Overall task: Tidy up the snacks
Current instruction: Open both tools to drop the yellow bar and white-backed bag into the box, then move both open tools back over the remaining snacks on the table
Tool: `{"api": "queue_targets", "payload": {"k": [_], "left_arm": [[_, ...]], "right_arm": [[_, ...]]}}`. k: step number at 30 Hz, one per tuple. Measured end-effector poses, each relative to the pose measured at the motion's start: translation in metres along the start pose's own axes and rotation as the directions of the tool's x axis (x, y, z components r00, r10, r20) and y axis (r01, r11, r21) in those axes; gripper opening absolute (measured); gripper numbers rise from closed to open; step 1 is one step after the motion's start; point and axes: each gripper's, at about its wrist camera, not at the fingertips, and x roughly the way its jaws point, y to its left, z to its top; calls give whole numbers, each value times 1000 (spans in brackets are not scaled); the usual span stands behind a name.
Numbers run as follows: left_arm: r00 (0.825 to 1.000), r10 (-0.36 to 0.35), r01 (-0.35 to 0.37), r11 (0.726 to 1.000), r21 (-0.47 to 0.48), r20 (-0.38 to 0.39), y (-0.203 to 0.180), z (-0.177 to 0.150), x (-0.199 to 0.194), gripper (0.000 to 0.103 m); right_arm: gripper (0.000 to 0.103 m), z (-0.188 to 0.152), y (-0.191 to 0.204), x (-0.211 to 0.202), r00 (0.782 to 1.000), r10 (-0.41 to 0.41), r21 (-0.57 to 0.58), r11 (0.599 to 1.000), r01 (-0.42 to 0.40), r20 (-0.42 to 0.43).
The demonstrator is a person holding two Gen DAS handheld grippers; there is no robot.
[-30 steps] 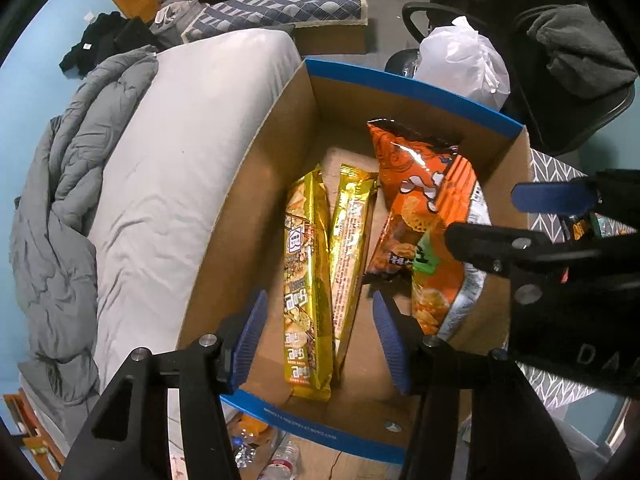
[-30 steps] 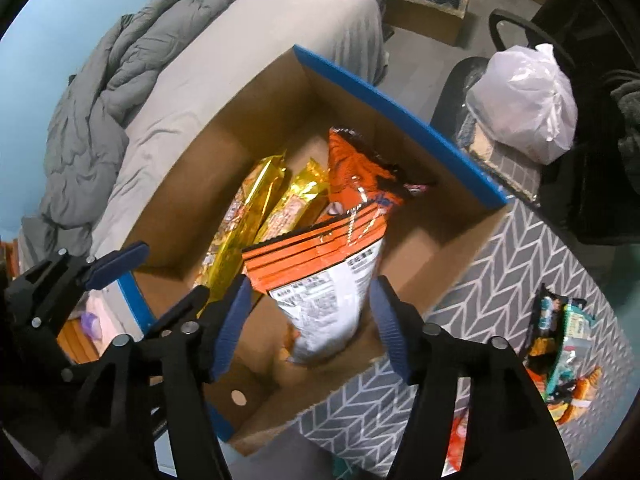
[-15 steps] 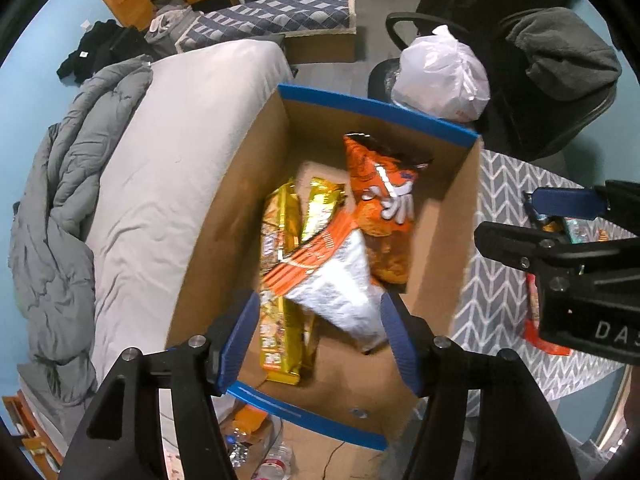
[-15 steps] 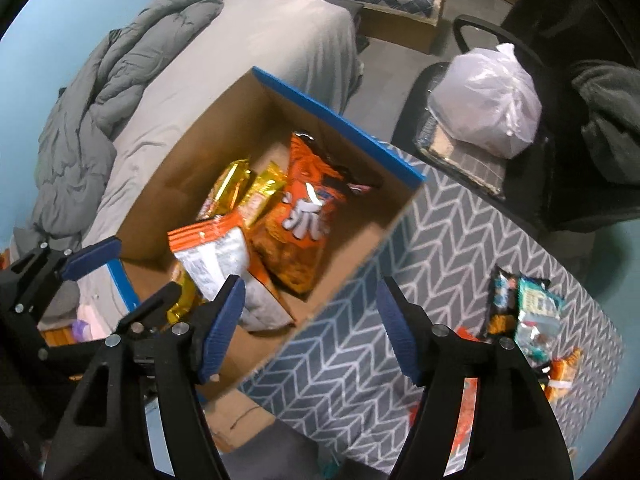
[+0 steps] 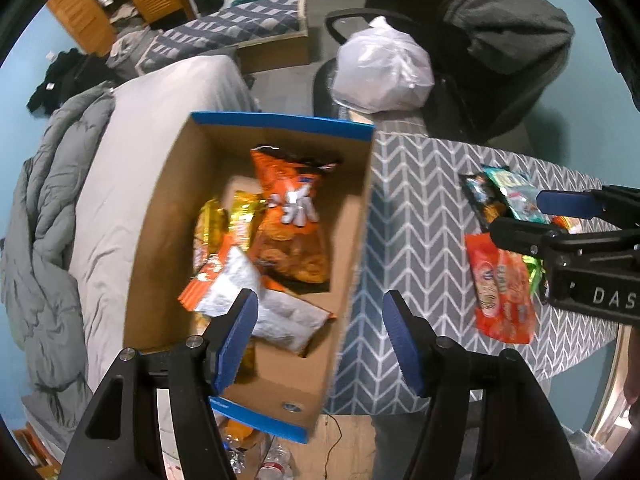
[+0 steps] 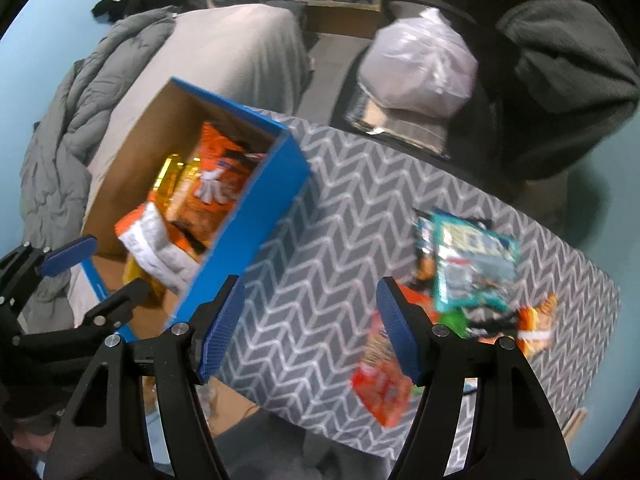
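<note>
A blue-edged cardboard box (image 5: 352, 240) holds an orange chip bag (image 5: 292, 224), gold packets (image 5: 224, 224) and an orange-and-white bag (image 5: 256, 300) lying on top. The box also shows in the right wrist view (image 6: 248, 216). My left gripper (image 5: 320, 344) is open and empty above the box's near right wall. My right gripper (image 6: 308, 332) is open and empty above the chevron table (image 6: 340, 260). Loose snacks lie on the table: a teal bag (image 6: 468, 264) and a red-orange pack (image 6: 384, 384), the latter also in the left wrist view (image 5: 500, 292).
A bed with a grey duvet (image 5: 48, 220) lies left of the box. An office chair with a white plastic bag (image 5: 380, 68) and a dark garment (image 5: 512, 40) stands behind the table. Water bottles (image 5: 276, 460) lie on the floor below.
My right gripper let the orange-and-white bag drop into the box and swung right over the table. My left gripper pulled back and shifted right.
</note>
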Motion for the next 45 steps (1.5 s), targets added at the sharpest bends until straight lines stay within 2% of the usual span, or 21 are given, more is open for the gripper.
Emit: {"api": "queue_targets", "payload": {"k": [15,23,29,37,45], "left_arm": [[997,-54,59,994,87,-57,-79,1,12,66],[992,-93,101,990,97,-85,-111,5,24,75],[984,-127,139,986,92,-121,-136,11,38,76],[969,-180,190,981,44,-171,-161,15,64,80],[952,-216,212,976,-43,-215,-166,14,87,80]], "right_arm": [[69,-48,-109,-12,998,-58,142,988,61,-26],[69,-69,-165,-11,995,-85,180,979,93,-49],[73,-80,-200,-6,992,-107,185,976,118,-72],[74,-88,-245,8,988,-110,201,971,129,-104],[75,-89,-285,28,985,-95,213,969,124,-141]]}}
